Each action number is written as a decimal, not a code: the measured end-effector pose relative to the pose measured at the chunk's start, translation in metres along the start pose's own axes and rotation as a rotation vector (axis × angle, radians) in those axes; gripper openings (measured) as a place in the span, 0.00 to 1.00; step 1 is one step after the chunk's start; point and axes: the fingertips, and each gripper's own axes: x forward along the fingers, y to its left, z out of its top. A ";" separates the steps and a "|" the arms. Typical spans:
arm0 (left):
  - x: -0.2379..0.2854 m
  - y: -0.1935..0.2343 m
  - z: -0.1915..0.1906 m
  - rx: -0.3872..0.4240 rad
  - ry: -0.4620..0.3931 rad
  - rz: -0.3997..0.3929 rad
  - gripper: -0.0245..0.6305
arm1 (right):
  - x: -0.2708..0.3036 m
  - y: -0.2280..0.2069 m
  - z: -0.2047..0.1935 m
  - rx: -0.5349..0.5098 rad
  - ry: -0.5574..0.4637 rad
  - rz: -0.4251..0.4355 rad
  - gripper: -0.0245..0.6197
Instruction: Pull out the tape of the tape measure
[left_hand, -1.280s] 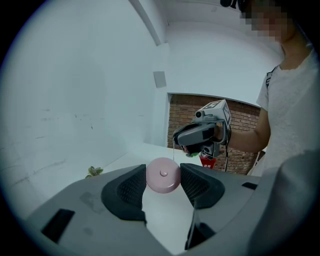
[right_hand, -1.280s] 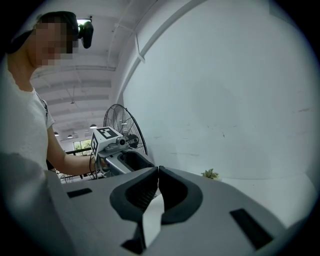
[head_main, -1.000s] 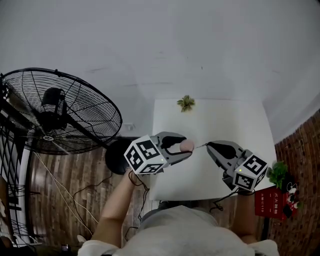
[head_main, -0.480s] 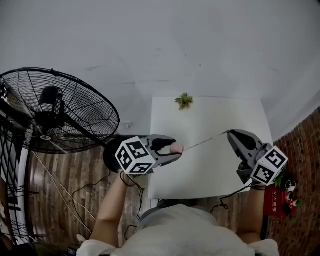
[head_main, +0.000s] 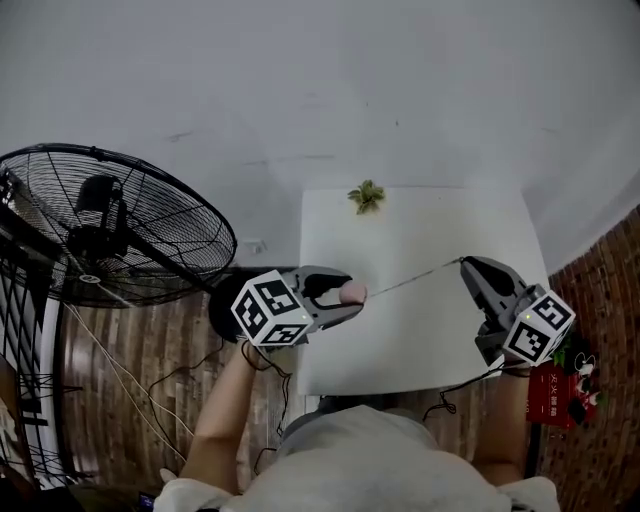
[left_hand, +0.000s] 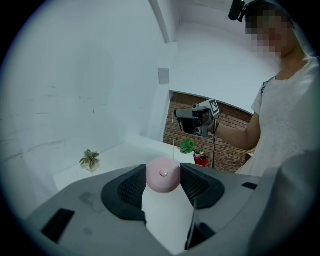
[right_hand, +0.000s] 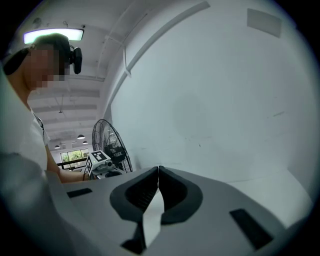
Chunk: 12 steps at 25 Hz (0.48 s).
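Observation:
A small round pink tape measure (head_main: 352, 292) hangs above the left part of the white table (head_main: 420, 230), pinched between the pads of my left gripper (head_main: 350, 294). In the left gripper view the pink case (left_hand: 163, 175) fills the gap between the two dark pads. A thin tape (head_main: 412, 278) runs taut from the case up and right to the tip of my right gripper (head_main: 463, 263), which is shut on the tape's end. In the right gripper view its jaws (right_hand: 158, 172) meet at the tips, and the tape itself does not show there.
A small green plant (head_main: 366, 195) stands at the table's far edge. A large black floor fan (head_main: 120, 225) is on the left, with cables on the wood floor below it. Red items and another plant (head_main: 565, 385) sit beyond the table's right edge, by a brick wall.
My right gripper has swung out to the right, away from the left one, and the tape between them has grown much longer. The left gripper drifted slightly left with the case.

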 end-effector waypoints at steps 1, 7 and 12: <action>0.001 0.000 -0.001 0.001 0.006 -0.002 0.37 | 0.001 0.000 -0.002 0.006 0.002 -0.001 0.05; 0.011 0.002 -0.003 -0.006 0.028 -0.014 0.37 | -0.004 -0.009 -0.011 0.033 0.007 -0.013 0.05; 0.024 0.009 -0.006 -0.012 0.051 -0.018 0.37 | -0.005 -0.024 -0.022 0.058 0.020 -0.027 0.05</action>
